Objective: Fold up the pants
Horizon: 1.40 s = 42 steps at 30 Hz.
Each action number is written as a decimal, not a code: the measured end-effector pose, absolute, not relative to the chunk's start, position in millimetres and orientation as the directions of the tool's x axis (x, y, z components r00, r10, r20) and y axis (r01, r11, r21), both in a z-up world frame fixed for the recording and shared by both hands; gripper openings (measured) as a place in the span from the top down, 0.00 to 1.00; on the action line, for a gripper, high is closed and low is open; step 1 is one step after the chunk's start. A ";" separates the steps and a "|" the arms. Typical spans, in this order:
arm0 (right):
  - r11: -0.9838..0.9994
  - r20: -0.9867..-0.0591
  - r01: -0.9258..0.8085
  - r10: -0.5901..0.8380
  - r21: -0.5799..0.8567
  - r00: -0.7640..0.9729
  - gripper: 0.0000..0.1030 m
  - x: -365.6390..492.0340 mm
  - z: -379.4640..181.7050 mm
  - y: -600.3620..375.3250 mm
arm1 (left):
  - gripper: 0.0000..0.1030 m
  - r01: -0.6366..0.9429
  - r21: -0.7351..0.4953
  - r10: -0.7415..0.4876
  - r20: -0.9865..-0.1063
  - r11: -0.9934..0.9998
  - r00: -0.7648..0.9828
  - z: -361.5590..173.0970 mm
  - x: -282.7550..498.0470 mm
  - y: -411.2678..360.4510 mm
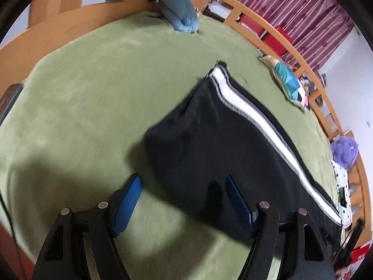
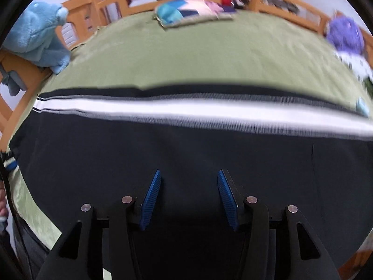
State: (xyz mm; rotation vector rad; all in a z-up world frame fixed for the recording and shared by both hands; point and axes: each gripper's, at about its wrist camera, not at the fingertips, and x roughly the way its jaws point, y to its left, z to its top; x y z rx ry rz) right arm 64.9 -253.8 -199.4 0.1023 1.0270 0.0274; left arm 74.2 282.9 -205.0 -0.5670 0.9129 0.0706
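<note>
Black pants flat on green bed, ready for folding | left gripper wide, empty | right gripper wide, above fabric

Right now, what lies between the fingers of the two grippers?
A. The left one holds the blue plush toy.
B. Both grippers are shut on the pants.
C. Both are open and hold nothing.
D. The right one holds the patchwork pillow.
C: the left gripper and the right gripper both stand open above the black pants, with a clear gap between the blue pads.
</note>
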 end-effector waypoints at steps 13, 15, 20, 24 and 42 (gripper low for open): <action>0.978 -0.820 0.134 0.056 0.160 0.570 0.39 56.9 -199.5 -251.1 | 0.87 -0.328 -0.266 0.020 -0.749 0.906 0.663 -180.4 101.6 259.5; 0.980 -0.816 0.145 0.030 0.139 0.578 0.39 51.6 -191.8 -256.3 | 0.89 -0.290 -0.200 0.062 -0.717 0.936 0.694 -157.8 100.7 238.9; 0.981 -0.794 0.163 -0.019 0.102 0.608 0.39 39.0 -170.3 -279.7 | 0.89 -0.175 -0.144 0.035 -0.666 0.974 0.745 -105.6 100.1 186.2; 0.976 -0.765 0.186 -0.034 0.113 0.644 0.38 28.5 -160.7 -306.4 | 0.89 -0.037 -0.194 -0.100 -0.651 0.980 0.753 -74.1 93.9 132.0; 0.891 -0.696 0.322 -0.008 0.321 0.718 0.38 -28.5 -182.3 -432.3 | 0.90 0.294 -0.284 -0.404 -0.735 0.913 0.545 -126.2 50.9 -140.7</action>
